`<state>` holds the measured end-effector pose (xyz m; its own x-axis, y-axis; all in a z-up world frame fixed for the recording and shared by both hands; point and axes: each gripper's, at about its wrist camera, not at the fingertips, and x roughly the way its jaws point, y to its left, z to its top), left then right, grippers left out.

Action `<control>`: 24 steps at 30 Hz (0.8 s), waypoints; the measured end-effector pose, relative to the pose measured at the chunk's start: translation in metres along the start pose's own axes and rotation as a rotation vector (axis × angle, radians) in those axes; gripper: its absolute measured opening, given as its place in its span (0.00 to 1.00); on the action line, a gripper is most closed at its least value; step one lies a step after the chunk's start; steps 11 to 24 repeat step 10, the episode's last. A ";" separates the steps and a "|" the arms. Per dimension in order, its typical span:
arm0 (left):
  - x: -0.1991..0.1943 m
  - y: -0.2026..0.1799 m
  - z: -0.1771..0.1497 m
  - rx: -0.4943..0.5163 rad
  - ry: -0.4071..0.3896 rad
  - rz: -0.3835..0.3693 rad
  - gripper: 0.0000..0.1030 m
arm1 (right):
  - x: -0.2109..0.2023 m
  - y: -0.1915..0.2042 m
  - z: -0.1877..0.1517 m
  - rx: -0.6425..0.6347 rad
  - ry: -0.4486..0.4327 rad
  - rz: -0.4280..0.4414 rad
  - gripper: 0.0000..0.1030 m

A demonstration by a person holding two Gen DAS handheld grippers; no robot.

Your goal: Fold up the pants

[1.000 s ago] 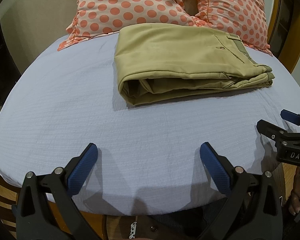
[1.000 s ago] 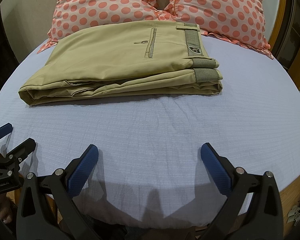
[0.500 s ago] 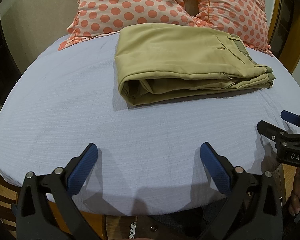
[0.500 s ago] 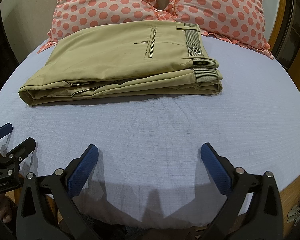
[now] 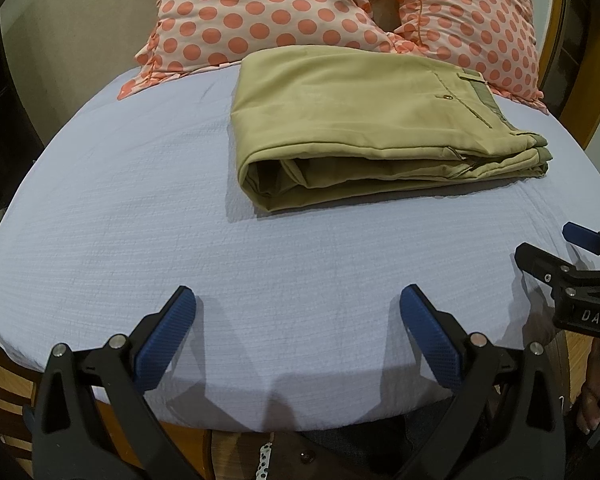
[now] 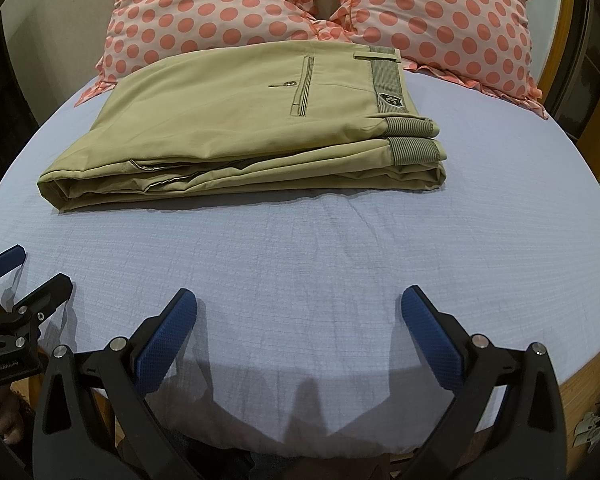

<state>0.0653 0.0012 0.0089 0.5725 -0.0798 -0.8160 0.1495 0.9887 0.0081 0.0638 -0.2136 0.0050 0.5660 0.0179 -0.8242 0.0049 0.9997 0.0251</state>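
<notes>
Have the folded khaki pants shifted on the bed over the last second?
No. The folded pants lie in the same spot, far edge still against the polka-dot pillows. Both grippers, left and right, are open, away from them.

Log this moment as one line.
pants: folded, on bed | left tool: open, empty | right tool: open, empty | pillows behind
</notes>
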 end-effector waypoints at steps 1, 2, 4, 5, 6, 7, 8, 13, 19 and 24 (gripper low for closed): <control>0.000 0.000 0.000 -0.002 0.001 0.003 0.98 | 0.000 0.000 0.000 0.000 0.000 0.000 0.99; 0.001 0.000 0.001 -0.004 0.001 0.005 0.98 | 0.000 0.000 0.000 0.001 0.000 0.000 0.99; 0.001 -0.001 0.002 -0.006 0.004 0.006 0.98 | 0.000 0.000 0.000 0.001 0.000 0.000 0.99; 0.002 -0.001 0.002 -0.007 0.006 0.007 0.98 | 0.000 0.000 0.000 0.001 0.000 -0.001 0.99; 0.001 -0.001 0.002 -0.007 0.007 0.007 0.98 | 0.000 0.000 0.000 0.001 0.000 -0.001 0.99; 0.001 -0.001 0.002 -0.008 0.005 0.007 0.98 | 0.000 0.000 0.000 0.001 0.000 -0.001 0.99; 0.001 -0.001 0.002 -0.008 0.004 0.007 0.98 | 0.000 0.000 0.000 0.001 0.000 -0.001 0.99; 0.002 -0.001 0.002 -0.009 0.001 0.007 0.98 | 0.000 0.001 0.000 0.002 0.000 -0.001 0.99; 0.002 -0.001 0.002 -0.009 0.001 0.007 0.98 | 0.000 0.001 0.000 0.002 0.000 -0.001 0.99; 0.002 -0.001 0.002 -0.009 0.001 0.007 0.98 | 0.000 0.001 0.000 0.002 0.000 -0.001 0.99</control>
